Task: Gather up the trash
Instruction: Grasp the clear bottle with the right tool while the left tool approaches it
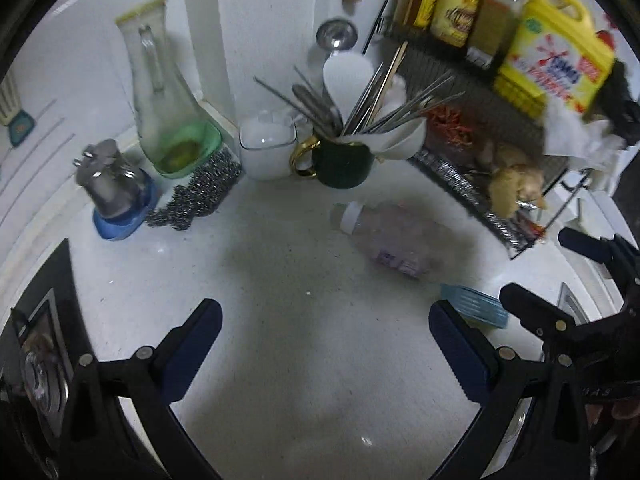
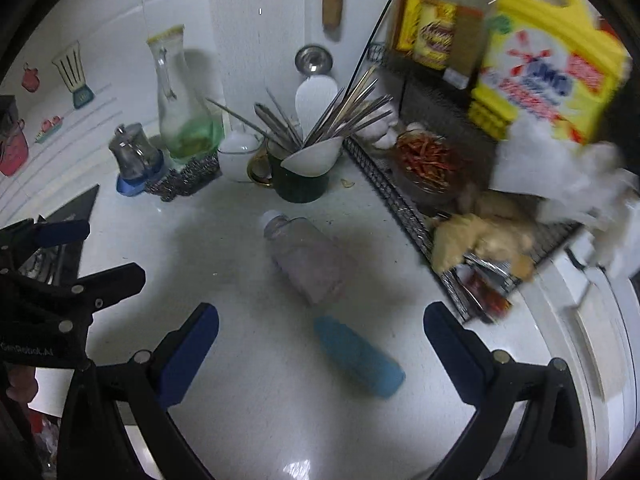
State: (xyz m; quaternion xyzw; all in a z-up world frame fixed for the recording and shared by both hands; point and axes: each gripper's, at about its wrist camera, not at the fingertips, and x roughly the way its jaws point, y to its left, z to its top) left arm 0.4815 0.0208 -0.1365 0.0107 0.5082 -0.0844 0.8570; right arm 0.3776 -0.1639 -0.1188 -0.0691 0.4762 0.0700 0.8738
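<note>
A clear plastic bottle (image 1: 388, 240) (image 2: 308, 260) with a white cap lies on its side on the white counter (image 1: 280, 264) (image 2: 256, 408). Nearer me lies a blue packet (image 1: 476, 304) (image 2: 360, 356), flat between the right gripper's fingers and below them. My right gripper (image 2: 322, 336) (image 1: 556, 272) is open and holds nothing. Left of both items, my left gripper (image 1: 326, 340) (image 2: 92, 254) is open over bare counter. Crumpled white tissue (image 1: 576, 136) (image 2: 560, 176) sits on the wire rack's right end.
A green mug (image 1: 340, 164) (image 2: 300, 184) full of utensils, a glass pitcher (image 1: 160, 92), steel scrubbers (image 1: 196, 196) and a small metal pot (image 1: 112, 188) line the back wall. A wire rack (image 2: 400, 208) holds ginger, chilies and a yellow jug (image 2: 548, 64). A stove (image 2: 64, 240) is at left.
</note>
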